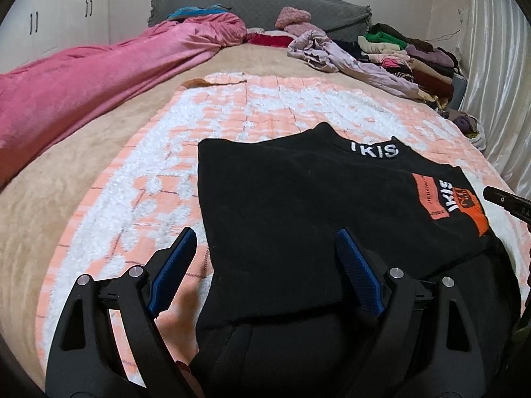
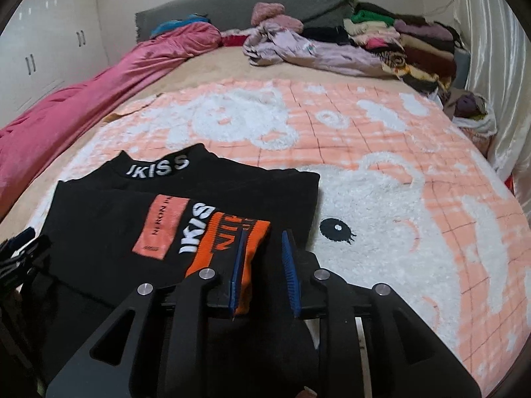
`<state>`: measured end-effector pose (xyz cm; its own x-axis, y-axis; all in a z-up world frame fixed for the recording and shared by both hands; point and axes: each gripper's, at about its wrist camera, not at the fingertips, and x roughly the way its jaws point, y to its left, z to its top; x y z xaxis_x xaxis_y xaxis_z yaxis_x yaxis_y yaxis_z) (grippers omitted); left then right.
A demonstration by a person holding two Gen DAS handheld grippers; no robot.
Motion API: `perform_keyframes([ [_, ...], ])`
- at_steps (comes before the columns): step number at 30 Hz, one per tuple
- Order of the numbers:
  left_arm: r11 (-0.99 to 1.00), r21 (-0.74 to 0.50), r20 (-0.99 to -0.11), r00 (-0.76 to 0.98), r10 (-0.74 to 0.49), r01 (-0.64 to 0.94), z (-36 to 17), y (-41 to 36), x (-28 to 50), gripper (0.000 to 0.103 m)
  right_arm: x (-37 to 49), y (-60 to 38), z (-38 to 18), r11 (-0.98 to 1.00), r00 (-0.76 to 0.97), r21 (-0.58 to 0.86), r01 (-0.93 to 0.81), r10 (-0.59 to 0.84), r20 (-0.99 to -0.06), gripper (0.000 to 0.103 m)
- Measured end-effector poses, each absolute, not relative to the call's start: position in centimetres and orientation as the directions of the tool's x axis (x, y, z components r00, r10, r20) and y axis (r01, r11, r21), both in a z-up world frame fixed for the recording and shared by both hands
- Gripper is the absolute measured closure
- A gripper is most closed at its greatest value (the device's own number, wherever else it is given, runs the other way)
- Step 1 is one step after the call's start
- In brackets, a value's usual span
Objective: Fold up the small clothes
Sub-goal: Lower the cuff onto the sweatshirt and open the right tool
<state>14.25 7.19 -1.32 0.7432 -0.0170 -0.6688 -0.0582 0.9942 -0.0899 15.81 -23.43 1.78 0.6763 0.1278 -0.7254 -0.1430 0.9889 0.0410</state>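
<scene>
A small black top [image 1: 298, 205] with white "IKISS" lettering and orange patches lies partly folded on an orange and white blanket [image 1: 149, 179]. It also shows in the right wrist view [image 2: 109, 219]. My left gripper [image 1: 265, 248] is open wide, its blue pads either side of the top's near left edge, just above the cloth. My right gripper [image 2: 265, 238] is open with a narrower gap over the top's near right corner, by the orange cuff [image 2: 229, 242]. Its tip shows at the right edge of the left wrist view [image 1: 504, 200].
The blanket [image 2: 398, 199] covers a beige bed. A pink duvet [image 1: 83, 83] lies along the left side. A lilac garment [image 2: 298, 49] and a stack of folded clothes [image 2: 415, 49] sit at the far right by the curtain. White wardrobes stand at the left.
</scene>
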Motion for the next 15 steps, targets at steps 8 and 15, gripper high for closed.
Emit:
perform_keyframes([
  [8, 0.997, -0.066, -0.689, 0.724, -0.014, -0.043, -1.6, 6.2, 13.6, 0.024, 13.6, -20.8, 2.1, 0.968, 0.66, 0.043, -0.249, 0.202, -0.723, 0.079],
  [15, 0.997, -0.06, -0.738, 0.674, -0.019, -0.038, -3.2, 6.1, 14.0, 0.024, 13.7, -19.0, 0.2, 0.959, 0.611, 0.055, -0.279, 0.222, -0.76, 0.076],
])
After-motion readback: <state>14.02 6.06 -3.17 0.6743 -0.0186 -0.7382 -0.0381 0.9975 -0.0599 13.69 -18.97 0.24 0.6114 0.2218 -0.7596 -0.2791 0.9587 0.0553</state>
